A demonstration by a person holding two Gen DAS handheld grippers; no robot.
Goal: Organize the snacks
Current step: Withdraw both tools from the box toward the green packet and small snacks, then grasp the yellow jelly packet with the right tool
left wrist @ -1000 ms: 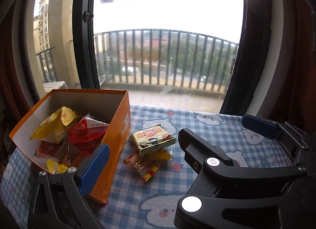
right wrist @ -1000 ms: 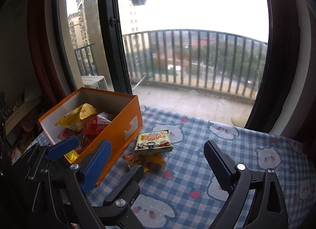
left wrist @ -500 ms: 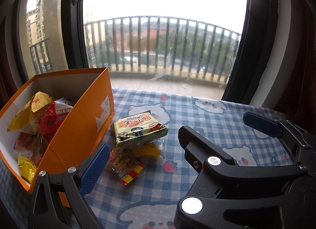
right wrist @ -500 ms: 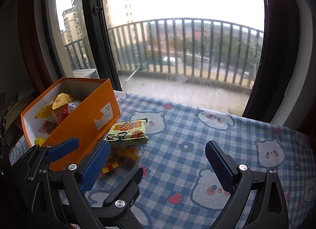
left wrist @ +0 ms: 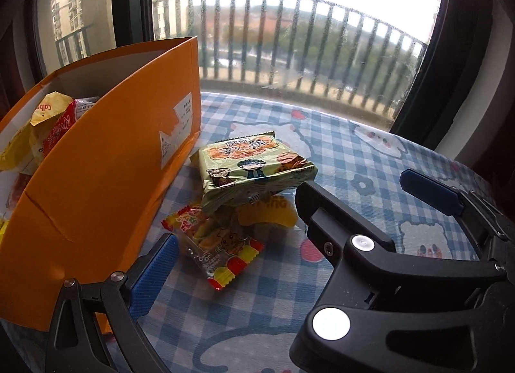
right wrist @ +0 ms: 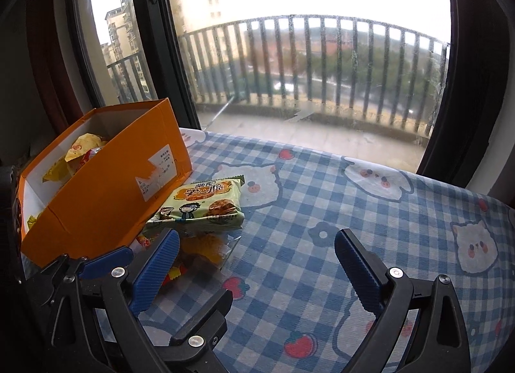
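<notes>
The surface (right wrist: 322, 199), under a blue checked cloth with cat prints, carries an orange cardboard box (left wrist: 106, 173) at its left by the window. The box already holds several packets, a yellow crisp bag (left wrist: 42, 109) and a red wrapper (left wrist: 61, 125) among them, so much of the sorting looks done. Three snacks are left outside, just beside the box's right wall: a green biscuit pack (left wrist: 254, 170) lying on top of a yellow packet (left wrist: 267, 218) and a clear candy bag (left wrist: 219, 244) with a red and yellow edge.

The left hand-held gripper (left wrist: 289, 225) is wide open and empty, its fingers either side of this pile. The right hand-held gripper (right wrist: 257, 263) is also spread wide, holding nothing.

Compared with a second ago, both cameras have come lower and closer to the pile, and the box's interior is now mostly hidden behind its wall.
</notes>
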